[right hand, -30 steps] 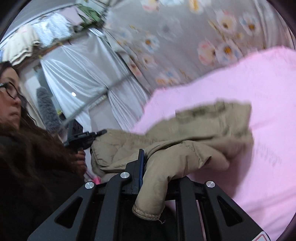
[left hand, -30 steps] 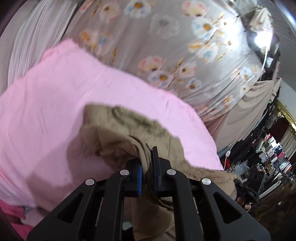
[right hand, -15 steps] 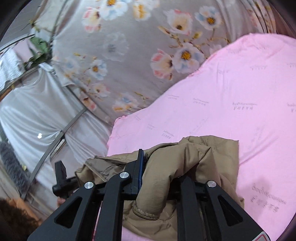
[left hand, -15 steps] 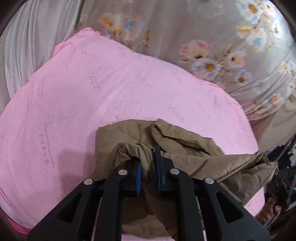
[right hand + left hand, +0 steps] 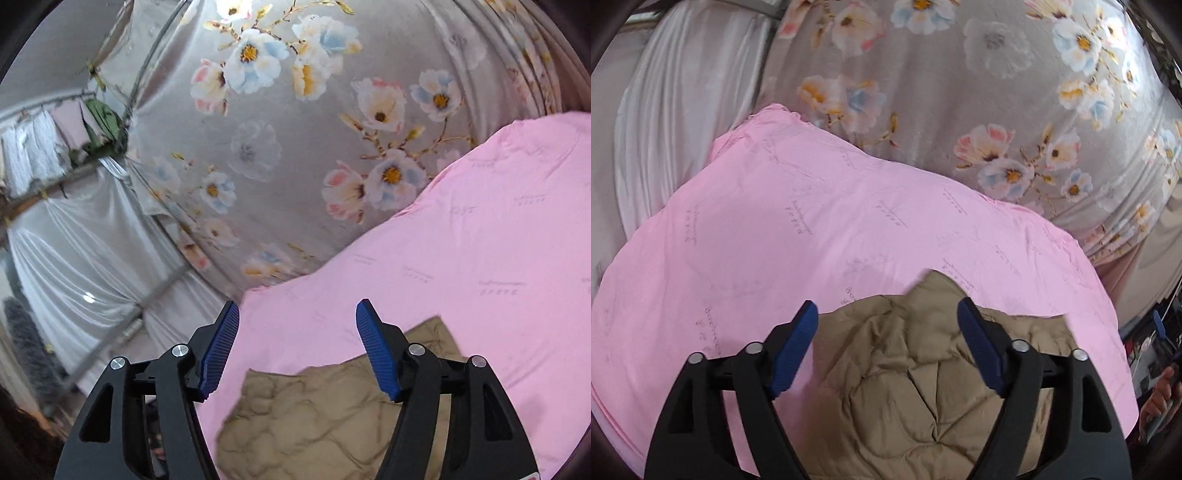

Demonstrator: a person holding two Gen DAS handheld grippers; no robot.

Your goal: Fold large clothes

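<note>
A tan quilted jacket lies crumpled on the pink sheet near its front edge. In the left wrist view my left gripper hangs just above the jacket, its jaws opening wide, and the blue pads touch no fabric. The right wrist view shows the same jacket lying below my right gripper. Its jaws are opening too, with nothing pinched between the blue pads.
A grey curtain with a flower print hangs behind the pink surface. White drapes and a metal rail stand to the left in the right wrist view. A hand shows at the right edge of the left wrist view.
Both grippers were shut on the jacket and carried it over the pink sheet. Now both have let go and the jacket has dropped onto the sheet.
</note>
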